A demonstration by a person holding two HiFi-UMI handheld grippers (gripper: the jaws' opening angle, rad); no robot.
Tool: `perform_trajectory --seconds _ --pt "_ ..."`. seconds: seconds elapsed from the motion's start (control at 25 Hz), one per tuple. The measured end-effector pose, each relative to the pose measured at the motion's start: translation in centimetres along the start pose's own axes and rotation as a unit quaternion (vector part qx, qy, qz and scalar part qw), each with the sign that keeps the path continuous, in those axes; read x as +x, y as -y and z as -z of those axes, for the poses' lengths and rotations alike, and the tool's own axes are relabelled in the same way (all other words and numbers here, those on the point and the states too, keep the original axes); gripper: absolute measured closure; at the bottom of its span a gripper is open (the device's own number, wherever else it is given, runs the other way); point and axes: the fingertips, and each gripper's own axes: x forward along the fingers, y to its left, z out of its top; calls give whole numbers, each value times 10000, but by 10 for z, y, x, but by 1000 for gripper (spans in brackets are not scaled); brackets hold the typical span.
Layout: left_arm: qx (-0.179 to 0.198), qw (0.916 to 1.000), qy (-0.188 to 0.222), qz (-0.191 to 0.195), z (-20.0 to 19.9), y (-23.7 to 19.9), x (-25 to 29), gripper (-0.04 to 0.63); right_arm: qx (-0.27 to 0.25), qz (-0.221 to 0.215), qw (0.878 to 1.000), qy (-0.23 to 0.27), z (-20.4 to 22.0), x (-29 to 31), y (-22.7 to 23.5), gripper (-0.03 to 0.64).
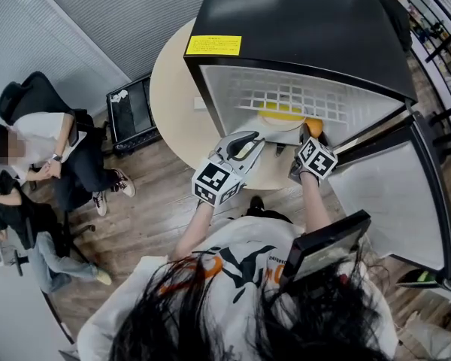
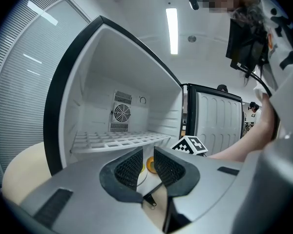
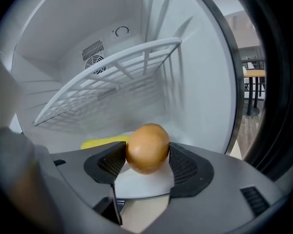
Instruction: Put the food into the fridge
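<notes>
My right gripper's [image 3: 147, 159] jaws were clamped on one brown egg [image 3: 147, 147] inside the one open fridge [image 1: 301, 36], under its single wire shelf [image 3: 107, 82]. My left gripper's [image 2: 147, 165] jaws stood slightly apart, empty.

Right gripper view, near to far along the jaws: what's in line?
right gripper, shut on a smooth round orange-brown food item → yellow food piece lying behind it → slatted vent on the back wall of the white fridge
</notes>
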Motion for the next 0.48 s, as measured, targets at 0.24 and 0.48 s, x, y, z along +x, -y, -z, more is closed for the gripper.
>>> perform_trajectory --seconds 0.24,0.48 --pt "98 9999 -62 50 -2 3 1 522 219 20 9998 -25 -8 16 6 330" --pt "162 9998 -88 -44 -3 -2 -6 522 431 -191 9988 -105 -16 33 9 330"
